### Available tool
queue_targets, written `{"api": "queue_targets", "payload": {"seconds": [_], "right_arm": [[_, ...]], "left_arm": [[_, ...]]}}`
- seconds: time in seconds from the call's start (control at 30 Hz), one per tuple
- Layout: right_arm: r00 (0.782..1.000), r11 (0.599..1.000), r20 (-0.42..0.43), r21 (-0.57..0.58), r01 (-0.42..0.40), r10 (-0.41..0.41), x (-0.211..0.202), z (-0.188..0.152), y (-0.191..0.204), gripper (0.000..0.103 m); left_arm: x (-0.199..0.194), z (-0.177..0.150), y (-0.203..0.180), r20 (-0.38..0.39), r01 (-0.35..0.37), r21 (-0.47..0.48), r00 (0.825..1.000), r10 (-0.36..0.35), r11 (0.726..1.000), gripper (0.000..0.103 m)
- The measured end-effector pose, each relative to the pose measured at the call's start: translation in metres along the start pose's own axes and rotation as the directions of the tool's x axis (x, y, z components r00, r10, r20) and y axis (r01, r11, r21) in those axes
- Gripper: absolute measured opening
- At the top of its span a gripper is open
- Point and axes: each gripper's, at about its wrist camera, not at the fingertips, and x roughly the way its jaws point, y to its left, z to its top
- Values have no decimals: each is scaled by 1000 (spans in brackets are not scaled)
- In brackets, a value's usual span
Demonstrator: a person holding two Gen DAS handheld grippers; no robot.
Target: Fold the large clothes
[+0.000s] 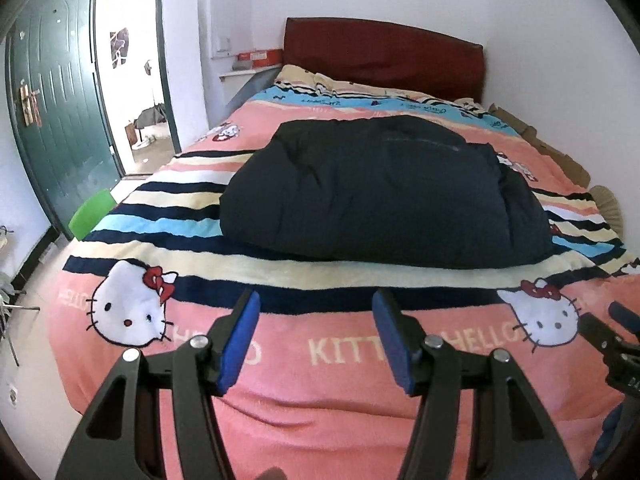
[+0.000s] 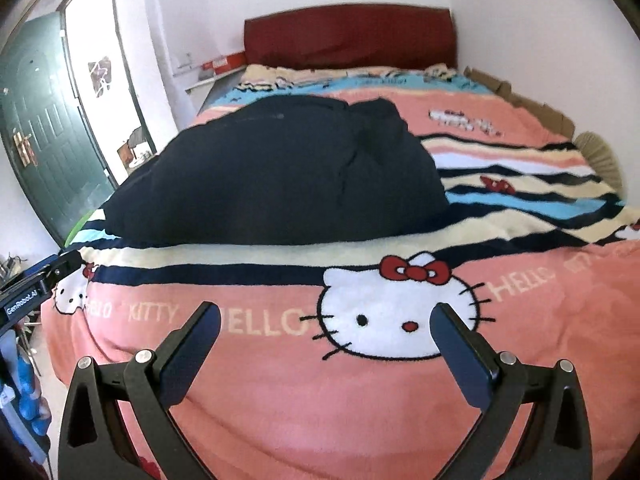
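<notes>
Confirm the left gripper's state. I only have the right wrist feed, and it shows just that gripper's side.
Observer: The left gripper is open. Its blue-padded fingers stand apart with nothing between them.
Operator: Is it on the garment yet?
Observer: No. It hangs over the pink band of the blanket. The dark garment lies beyond the stripes, untouched.
Operator: Anything at the bed's left corner?
Observer: A green panel stands there, by the green door. Your view only catches a sliver of it.
</notes>
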Motion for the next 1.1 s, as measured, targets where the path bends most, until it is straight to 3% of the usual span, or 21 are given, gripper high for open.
{"api": "queue_targets", "payload": {"seconds": [0.4,1.1], "right_arm": [[991,997,127,-59,57,-49,-31,-6,16,103],[992,997,107,-45,65,-60,-9,-12,6,103]], "left_arm": [[-9,-19,-17,40,-4,57,999,2,998,57],[5,-28,-19,41,12,51,999,-14,999,57]]}}
